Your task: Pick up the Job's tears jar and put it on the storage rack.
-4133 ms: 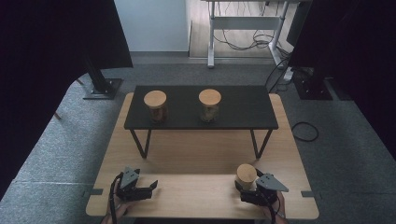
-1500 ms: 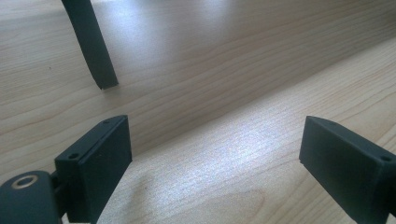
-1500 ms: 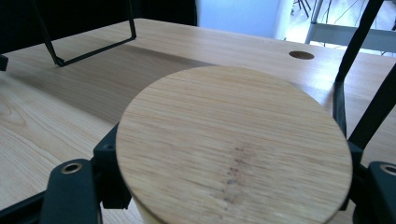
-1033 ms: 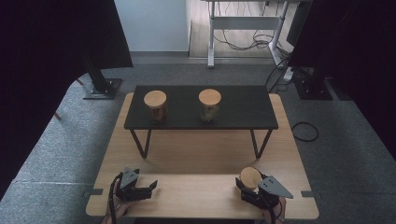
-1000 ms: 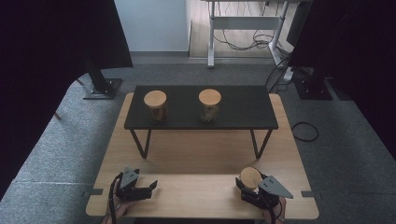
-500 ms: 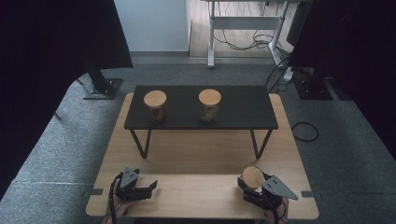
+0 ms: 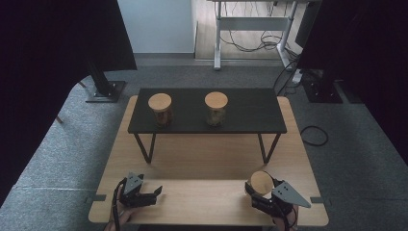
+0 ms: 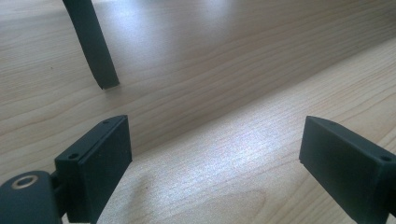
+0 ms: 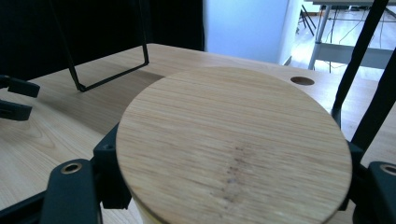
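Right gripper (image 7: pixel 257 188) at the near right edge of the wooden table (image 7: pixel 202 159): jaws clamped on a jar with a round bamboo lid (image 9: pixel 233 140), gripped just under the lid. In the right gripper view the lid (image 7: pixel 261 182) lies between the two jaws; the jar's long axis looks roughly upright, perhaps slightly tilted; whether its base is off the table I cannot tell

Left gripper (image 7: pixel 155 193) at the near left edge, low over bare wood, jaws spread wide with nothing between them

Beyond: a low black shelf (image 7: pixel 250 113) on thin legs, straight ahead of the held jar and higher. Two lidded jars stand on it, left jar (image 7: pixel 160 109) and middle jar (image 7: pixel 216 108); its right part is bare, and the right hand is the nearer one
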